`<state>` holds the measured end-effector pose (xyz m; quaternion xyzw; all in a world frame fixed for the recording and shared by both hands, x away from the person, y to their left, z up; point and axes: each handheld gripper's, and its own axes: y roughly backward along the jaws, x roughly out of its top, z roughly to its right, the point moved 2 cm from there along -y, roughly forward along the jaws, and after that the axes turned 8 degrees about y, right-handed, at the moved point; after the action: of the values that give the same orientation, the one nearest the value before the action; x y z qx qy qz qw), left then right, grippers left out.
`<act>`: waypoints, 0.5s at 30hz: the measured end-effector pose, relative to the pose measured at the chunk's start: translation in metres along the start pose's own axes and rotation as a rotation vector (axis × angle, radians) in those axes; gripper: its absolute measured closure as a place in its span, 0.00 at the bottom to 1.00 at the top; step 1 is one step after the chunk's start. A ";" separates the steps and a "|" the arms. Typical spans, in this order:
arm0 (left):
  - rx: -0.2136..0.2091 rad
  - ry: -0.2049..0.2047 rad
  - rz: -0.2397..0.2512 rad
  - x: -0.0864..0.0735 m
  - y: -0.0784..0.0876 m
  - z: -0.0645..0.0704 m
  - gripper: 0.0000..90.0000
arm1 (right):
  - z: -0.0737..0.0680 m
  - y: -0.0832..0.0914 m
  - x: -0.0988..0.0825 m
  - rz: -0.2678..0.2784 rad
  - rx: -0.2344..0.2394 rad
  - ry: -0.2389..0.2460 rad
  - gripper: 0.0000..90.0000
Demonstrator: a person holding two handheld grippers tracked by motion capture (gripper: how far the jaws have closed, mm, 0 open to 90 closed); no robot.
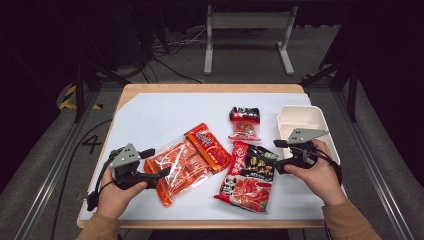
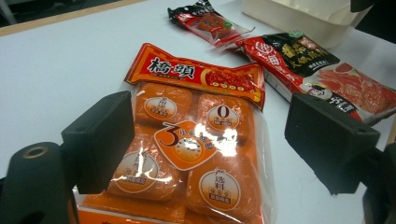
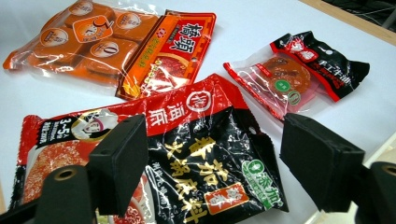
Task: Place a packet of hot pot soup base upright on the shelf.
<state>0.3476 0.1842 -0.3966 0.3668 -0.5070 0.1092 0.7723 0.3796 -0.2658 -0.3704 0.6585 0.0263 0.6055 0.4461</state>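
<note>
While all 3 packets lie flat on the white table (image 1: 150, 120), I judge the work barely begun: nothing is lifted and nothing is packed. My left tongs (image 1: 156, 162) stand wide, the pads bracketing the near end of the orange packet (image 1: 186, 161) without pressing it; in the left gripper view that packet (image 2: 196, 154) runs away from the jaws, its red header at the far end. My right tongs (image 1: 276, 157) are wide as well and hold nothing. They hover over the top edge of the red-and-black packet (image 1: 250, 176), which in the right gripper view (image 3: 187, 158) lies between and just beyond the jaws. The small packet (image 1: 244, 123) sits farther out, beyond the tips of my right tongs and well apart from my left ones; the right gripper view shows it (image 3: 299, 74) past the right-hand jaw.

The only container is the white bin (image 1: 306, 116), just beyond my right tongs and partly under my right hand. What I can see of its inside is bare; the near part is hidden by the tongs and hand, so I cannot vouch for that corner. If the bin is where the packets go, all 3 are left to do, and each of the 2 nearest needs a first grip.
</note>
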 end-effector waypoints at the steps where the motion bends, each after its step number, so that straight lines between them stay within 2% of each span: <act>1: 0.000 0.000 0.000 0.000 0.000 0.000 0.19 | 0.000 0.000 0.000 0.000 0.000 0.000 0.28; 15: 0.005 0.002 0.004 0.000 0.001 -0.001 0.19 | 0.013 -0.011 0.018 -0.039 -0.016 0.028 0.30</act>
<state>0.3476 0.1859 -0.3965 0.3675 -0.5069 0.1122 0.7716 0.4009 -0.2562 -0.3619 0.6456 0.0407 0.6062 0.4627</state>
